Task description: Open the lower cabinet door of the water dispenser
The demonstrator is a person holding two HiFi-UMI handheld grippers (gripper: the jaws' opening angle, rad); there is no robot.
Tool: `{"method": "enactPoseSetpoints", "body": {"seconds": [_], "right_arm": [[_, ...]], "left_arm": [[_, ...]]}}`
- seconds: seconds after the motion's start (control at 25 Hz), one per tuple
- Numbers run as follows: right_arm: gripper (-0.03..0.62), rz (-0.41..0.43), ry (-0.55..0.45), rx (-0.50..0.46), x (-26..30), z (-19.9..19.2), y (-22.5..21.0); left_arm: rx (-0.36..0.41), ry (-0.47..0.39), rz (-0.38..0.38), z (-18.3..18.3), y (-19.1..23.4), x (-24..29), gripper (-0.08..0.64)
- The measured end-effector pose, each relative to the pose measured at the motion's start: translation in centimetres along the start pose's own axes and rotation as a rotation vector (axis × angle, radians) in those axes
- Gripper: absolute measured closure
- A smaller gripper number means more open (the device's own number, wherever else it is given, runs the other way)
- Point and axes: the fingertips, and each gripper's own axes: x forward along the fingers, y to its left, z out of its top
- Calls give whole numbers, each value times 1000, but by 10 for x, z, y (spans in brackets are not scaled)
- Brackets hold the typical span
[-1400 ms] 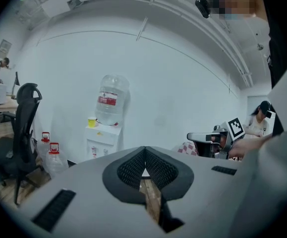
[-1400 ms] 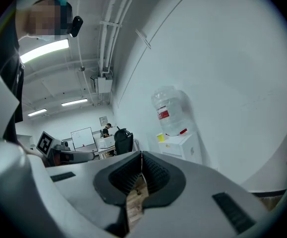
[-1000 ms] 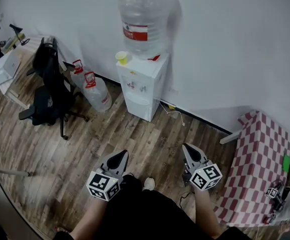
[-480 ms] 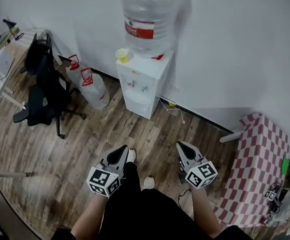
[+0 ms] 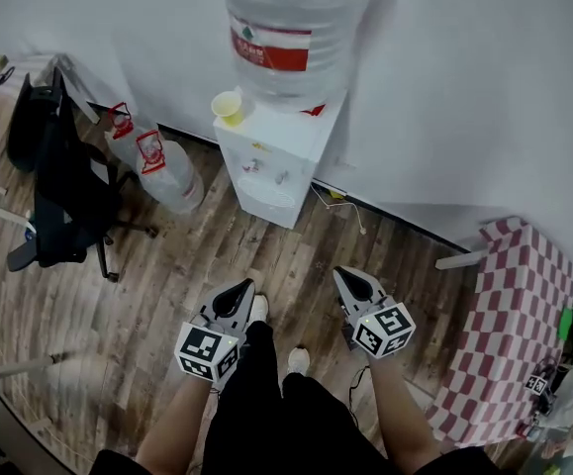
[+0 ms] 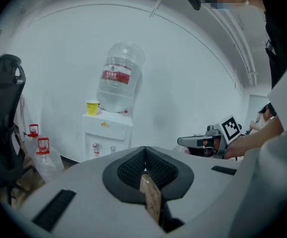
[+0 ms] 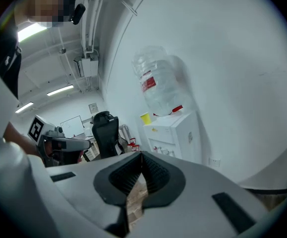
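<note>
Both grippers have come forward and a little lower since the earlier frames, and the water dispenser (image 5: 278, 156) now looks larger and nearer in the head view.

From above, the left gripper (image 5: 237, 291) and the right gripper (image 5: 349, 279) are held side by side in front of the person (image 5: 266, 414). Each has its fingers pressed together with nothing between them. I think they are kept closed and low because this is only the approach. The lower cabinet door (image 5: 266, 200) is the white front panel at the bottom of the dispenser. It looks closed. It lies well ahead of both pairs of fingertips, and bare wooden floor (image 5: 266, 255) is between them.

In the left gripper view the fingers meet in one line and hold nothing. The dispenser stands ahead and to the left of them, with its big bottle (image 6: 119, 78) and a yellow cup (image 6: 92, 107) on top. The door is mostly hidden behind the gripper's own body.

In the right gripper view the fingers are also together and empty. The dispenser is ahead and slightly to the right of the tips, well apart from them. Neither gripper touches it, so I judge that opening the door has not yet begun.
</note>
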Motion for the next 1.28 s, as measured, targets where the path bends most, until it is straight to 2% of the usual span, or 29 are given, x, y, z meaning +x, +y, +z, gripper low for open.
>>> {"method": "enactPoseSetpoints", "body": {"seconds": [0.2, 0.48, 0.76, 0.92, 1.28], "right_arm": [[571, -20, 29, 28, 44, -20, -36], [569, -25, 49, 31, 99, -58, -78], [571, -4, 6, 4, 158, -104, -126], [571, 2, -31, -18, 191, -132, -149], [571, 16, -67, -72, 246, -215, -208]], "left_arm": [[6, 47, -8, -21, 29, 45, 546], [24, 56, -81, -52, 56, 106, 546], [21, 17, -50, -108, 90, 170, 546], [39, 18, -56, -151, 112, 201, 546], [100, -37, 7, -224, 185, 262, 546]]}}
